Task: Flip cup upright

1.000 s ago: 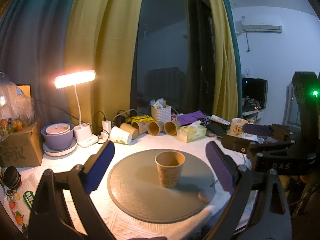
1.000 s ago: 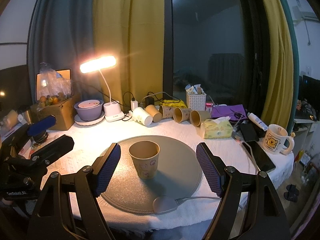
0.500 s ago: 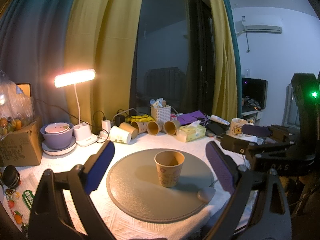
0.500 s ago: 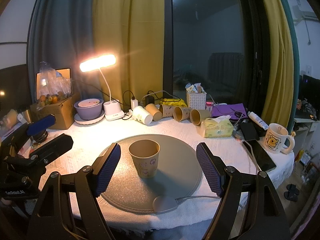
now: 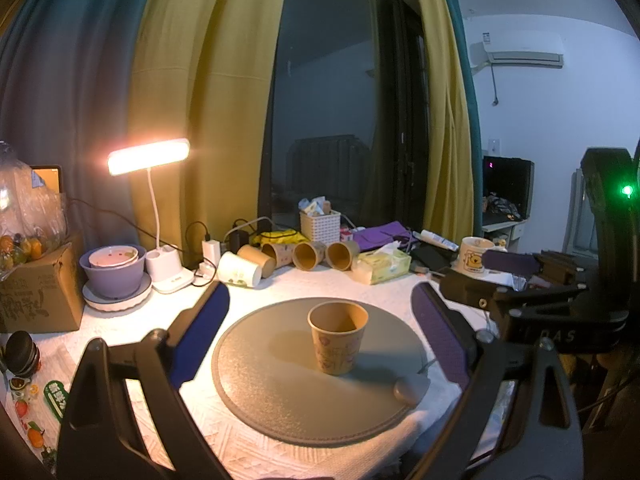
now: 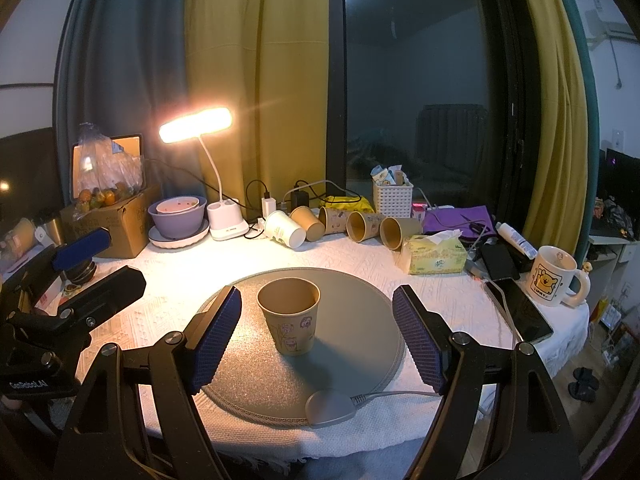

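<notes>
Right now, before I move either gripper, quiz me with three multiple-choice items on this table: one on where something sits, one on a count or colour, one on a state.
1. Where is the paper cup?
A. on the round grey mat
B. beside the tissue box
C. inside the purple bowl

2. How many cups lie on their sides in the row at the back?
A. two
B. five
C. eight

3. How does the paper cup stand?
A. upside down
B. on its side
C. upright, mouth up

Answers: 1 A, its base rests on the mat. 2 B, one white and four brown show in the right wrist view. 3 C, its open rim faces up, and both the left gripper and right gripper have open jaws clear of it.
</notes>
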